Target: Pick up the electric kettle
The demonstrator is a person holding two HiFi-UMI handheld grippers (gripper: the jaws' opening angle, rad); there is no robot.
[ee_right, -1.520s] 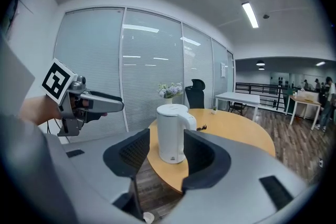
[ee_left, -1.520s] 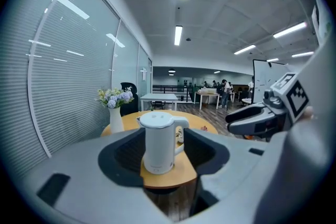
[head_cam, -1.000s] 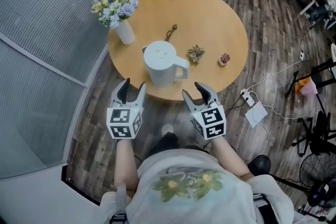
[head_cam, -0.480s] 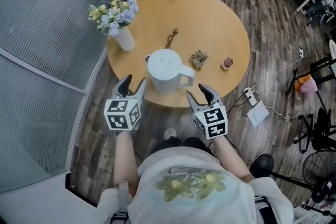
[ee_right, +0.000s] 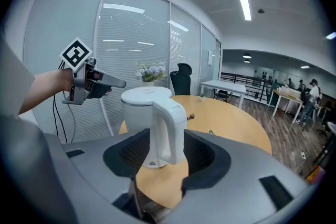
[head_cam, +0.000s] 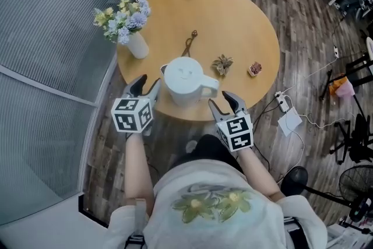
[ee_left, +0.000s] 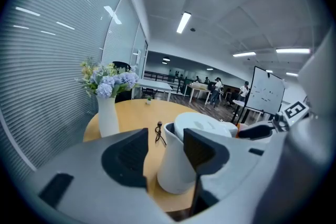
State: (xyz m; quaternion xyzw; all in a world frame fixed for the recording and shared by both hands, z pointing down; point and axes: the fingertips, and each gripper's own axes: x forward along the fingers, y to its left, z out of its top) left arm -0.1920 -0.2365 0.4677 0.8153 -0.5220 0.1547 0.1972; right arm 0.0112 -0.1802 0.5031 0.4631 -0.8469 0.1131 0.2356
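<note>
Electric kettle (head_cam: 185,83) stands just ahead of the right gripper (head_cam: 221,101), seemingly untouched.

Left tool (head_cam: 147,86), right tool (head_cam: 221,101), jaws apart

Person is wearing a pale short-sleeved T-shirt (head_cam: 204,207) carrying a green-and-yellow flower print on the front. Left gripper (head_cam: 147,83) and right gripper (head_cam: 221,101) are showing grey moulded bodies with black ribbed pads inside. Each is bearing a white cube printed with black square markers.
</note>
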